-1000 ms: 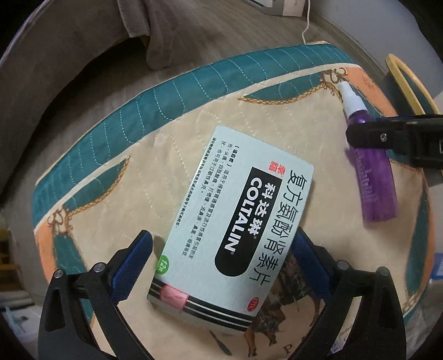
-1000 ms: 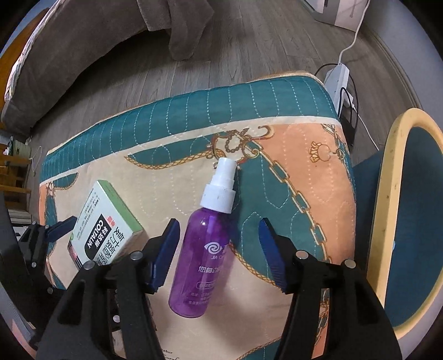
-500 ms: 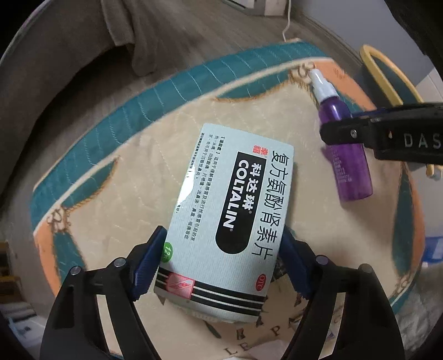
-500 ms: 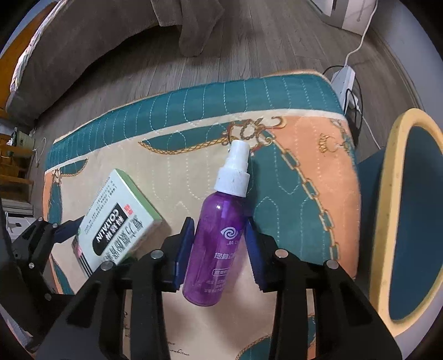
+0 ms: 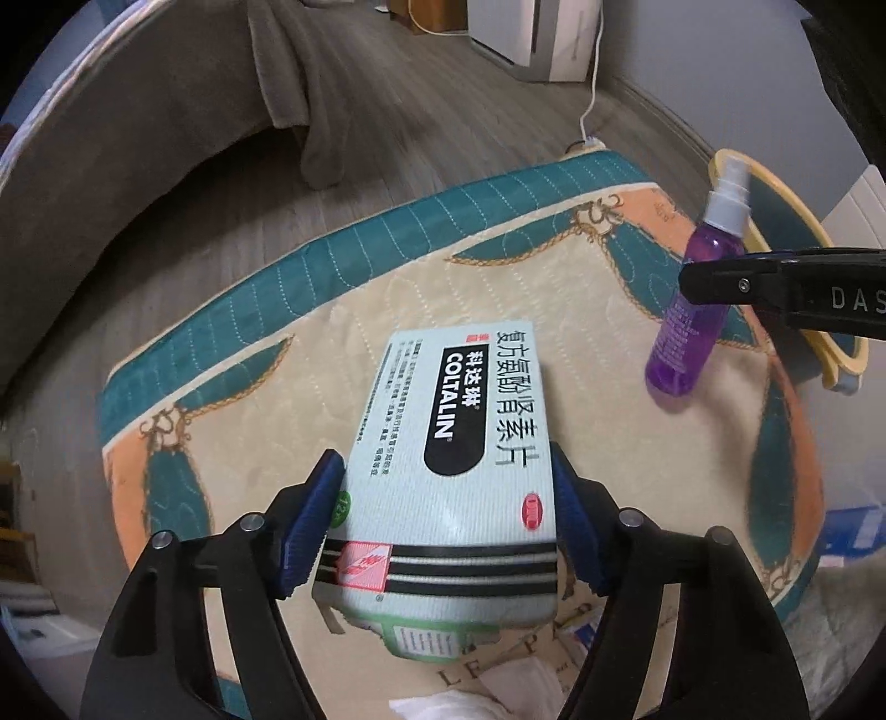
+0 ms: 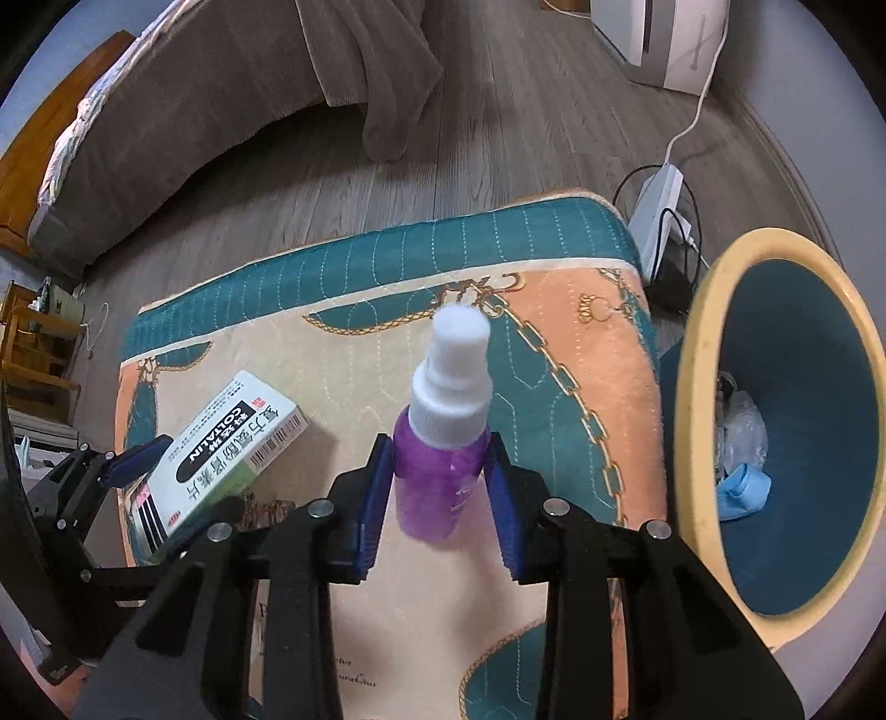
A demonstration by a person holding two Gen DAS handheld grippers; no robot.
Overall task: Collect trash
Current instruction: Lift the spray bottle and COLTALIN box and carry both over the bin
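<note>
1. Medicine box (image 5: 459,443) clamped in left tongs (image 5: 446,520), lifted off quilted surface (image 5: 310,343).
2. Purple spray bottle (image 6: 440,471) gripped by right tongs (image 6: 437,498), also raised.
3. Both tongs just closed.
4. Left: drop both in bin (image 6: 703,354), which holds trash already.

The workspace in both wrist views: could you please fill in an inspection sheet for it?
Surface: quilted cover in teal, cream and orange, patterned with chains.
Job's things: medicine box and purple spray bottle, both gripped; bin with a yellow rim beside the cover, holding scraps.
Clutter: white tissue at the near edge.
Grippers: left gripper shut on the box, right gripper shut on the bottle; both jaws have just been closing.
Cables: white cord to a power strip on the floor.
Surroundings: wooden floor, grey bedding, white appliance.
</note>
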